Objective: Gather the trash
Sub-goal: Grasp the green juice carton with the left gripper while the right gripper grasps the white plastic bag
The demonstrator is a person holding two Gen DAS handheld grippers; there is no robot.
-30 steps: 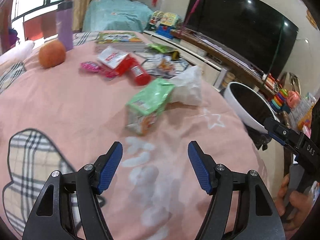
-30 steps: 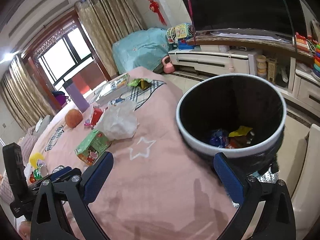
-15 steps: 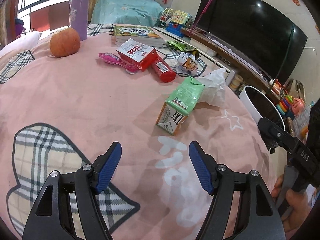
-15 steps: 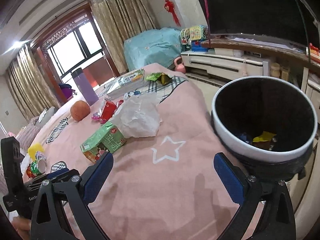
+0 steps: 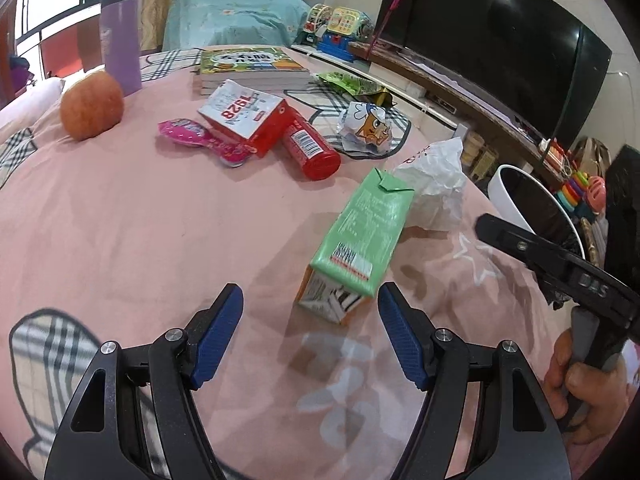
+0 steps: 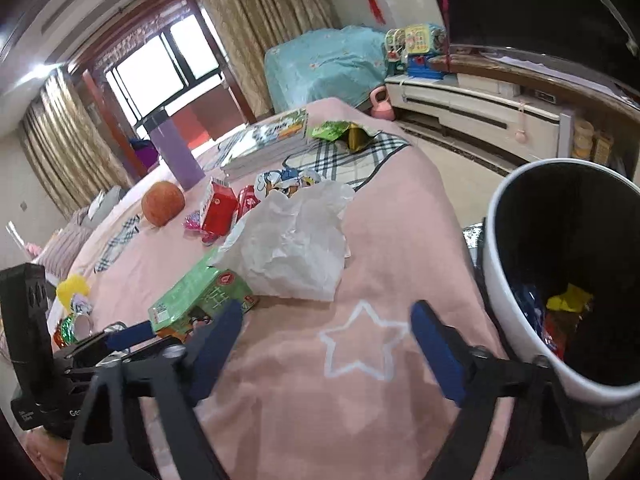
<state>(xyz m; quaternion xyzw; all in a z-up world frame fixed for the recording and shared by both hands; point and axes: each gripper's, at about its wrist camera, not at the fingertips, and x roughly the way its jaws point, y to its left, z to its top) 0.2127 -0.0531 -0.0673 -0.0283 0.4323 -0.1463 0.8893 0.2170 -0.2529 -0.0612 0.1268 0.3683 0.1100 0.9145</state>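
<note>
Now the left tongs (image 5: 310, 312) have drawn closer to the green carton (image 5: 360, 240) than a second ago: it lay well ahead of them then, and its near end now sits just beyond and between the blue fingertips (image 5: 224, 320). Their jaws stand apart with nothing pressed, so the carton lies free on its side on the pink-covered bench (image 5: 160, 220). That suggests the carton is the next piece of trash to be picked up. These tongs slant down toward the bench, coming at the carton end-on.

Just right of the carton lies the crumpled white bag (image 6: 292, 244), touching it. The right tongs (image 6: 326, 336) have swung away from the bin (image 6: 504, 280), which earlier filled the space between their tips; they now face the star on the cloth, with the bag ahead. Their jaws are closing on nothing but bare cloth. A hand (image 5: 580, 384) grips their handle at the right edge, and they too tilt downward. The bin stands off the bench's right edge, wrappers already inside.
</note>
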